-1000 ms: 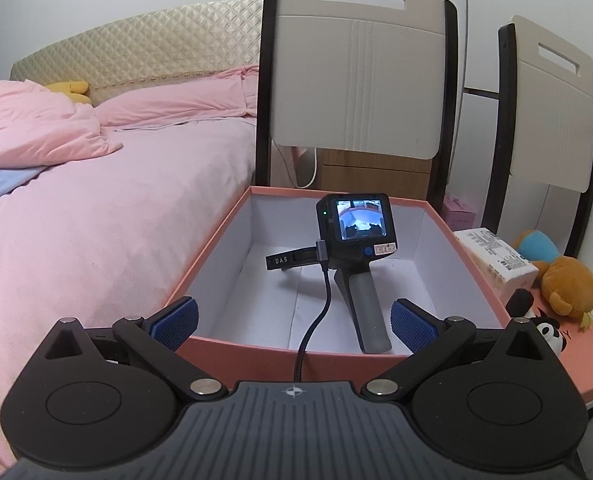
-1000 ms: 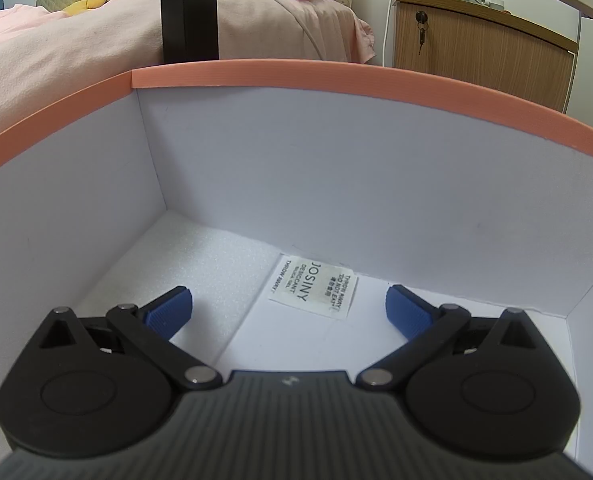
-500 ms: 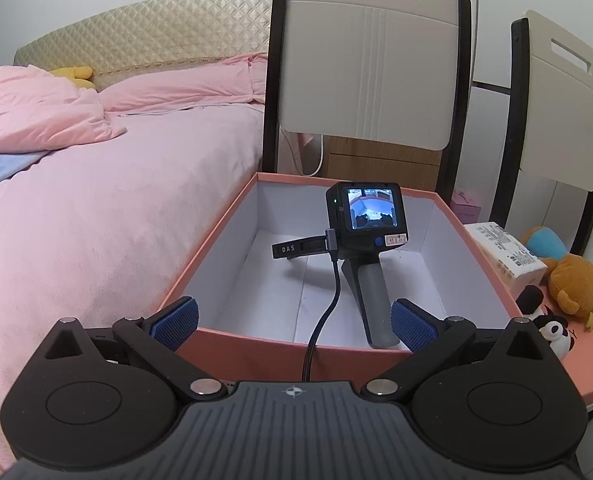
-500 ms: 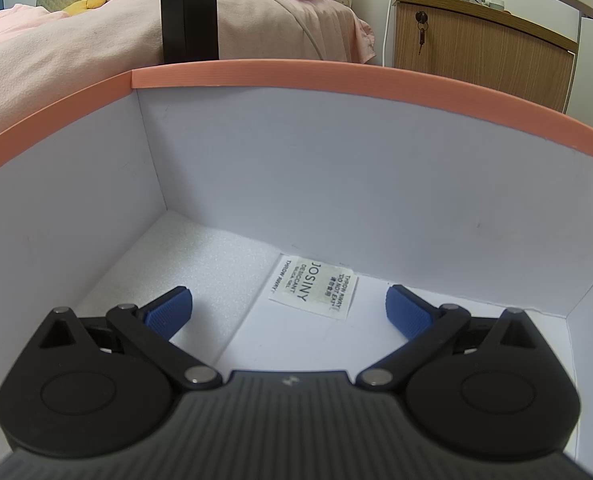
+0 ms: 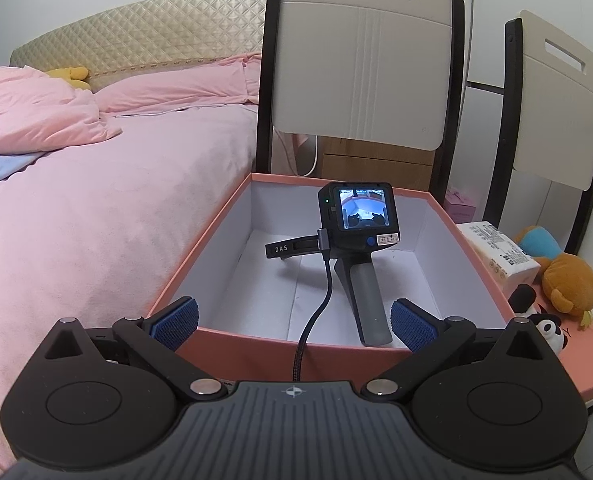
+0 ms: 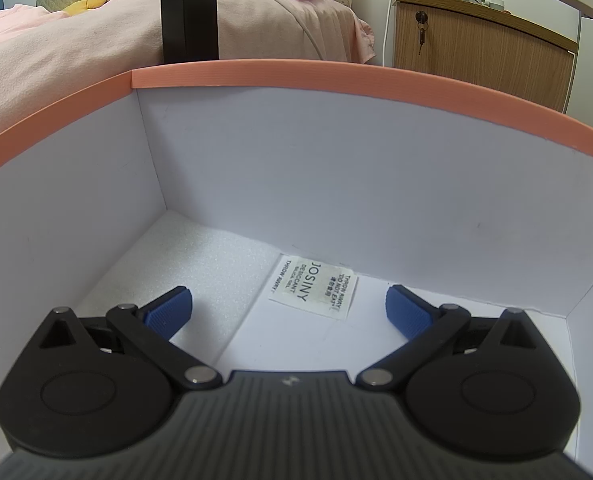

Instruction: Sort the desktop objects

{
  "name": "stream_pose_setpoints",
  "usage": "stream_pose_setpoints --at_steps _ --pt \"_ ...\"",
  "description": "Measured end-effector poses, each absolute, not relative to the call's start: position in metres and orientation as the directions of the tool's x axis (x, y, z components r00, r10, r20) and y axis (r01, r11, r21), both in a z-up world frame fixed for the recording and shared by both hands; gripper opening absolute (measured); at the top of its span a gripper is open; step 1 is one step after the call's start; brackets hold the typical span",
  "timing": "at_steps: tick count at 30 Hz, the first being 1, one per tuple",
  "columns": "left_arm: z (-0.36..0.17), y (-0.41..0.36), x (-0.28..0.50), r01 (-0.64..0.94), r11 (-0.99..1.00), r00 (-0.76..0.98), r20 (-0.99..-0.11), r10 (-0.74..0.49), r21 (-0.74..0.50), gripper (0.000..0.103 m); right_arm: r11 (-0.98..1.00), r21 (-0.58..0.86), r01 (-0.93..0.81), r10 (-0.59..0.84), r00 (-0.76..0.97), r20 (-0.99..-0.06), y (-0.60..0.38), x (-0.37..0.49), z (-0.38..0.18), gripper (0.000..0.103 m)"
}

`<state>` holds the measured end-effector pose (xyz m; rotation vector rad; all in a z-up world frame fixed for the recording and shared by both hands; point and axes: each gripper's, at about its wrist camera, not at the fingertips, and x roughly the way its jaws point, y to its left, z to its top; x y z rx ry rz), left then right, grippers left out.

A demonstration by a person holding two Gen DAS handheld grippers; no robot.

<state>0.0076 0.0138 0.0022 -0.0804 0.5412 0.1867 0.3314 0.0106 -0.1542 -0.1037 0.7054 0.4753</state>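
A salmon-rimmed box (image 5: 212,224) with white inner walls stands on the desk. My left gripper (image 5: 292,322) is open and empty, just outside the box's near wall. The right gripper's body and handle (image 5: 360,248) rest inside the box. In the right wrist view my right gripper (image 6: 288,312) is open and empty, low over the box floor, with a white desiccant packet (image 6: 314,286) lying flat just ahead of it. To the right of the box lie a white tissue pack (image 5: 496,248), an orange and blue plush toy (image 5: 564,280) and a small panda figure (image 5: 546,326).
The pink bed (image 5: 96,216) runs along the box's left side. Two chairs (image 5: 360,76) stand behind the desk, with a wooden cabinet (image 6: 476,48) beyond. A small pink box (image 5: 460,204) sits behind the tissue pack. A black cable (image 5: 316,312) runs over the box's near wall.
My left gripper has pulled back and risen a little, so the box looks smaller and lower. The right gripper has not moved inside the box.
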Motion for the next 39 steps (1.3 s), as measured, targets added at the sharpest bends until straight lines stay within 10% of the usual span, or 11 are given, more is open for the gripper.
stream_pose_setpoints --at_steps 39 --pt "0.005 0.027 0.011 -0.249 0.965 0.842 -0.511 0.174 -0.080 0.103 0.889 0.063 -0.453 0.383 0.662 -0.644 0.011 0.332 -0.154 0.103"
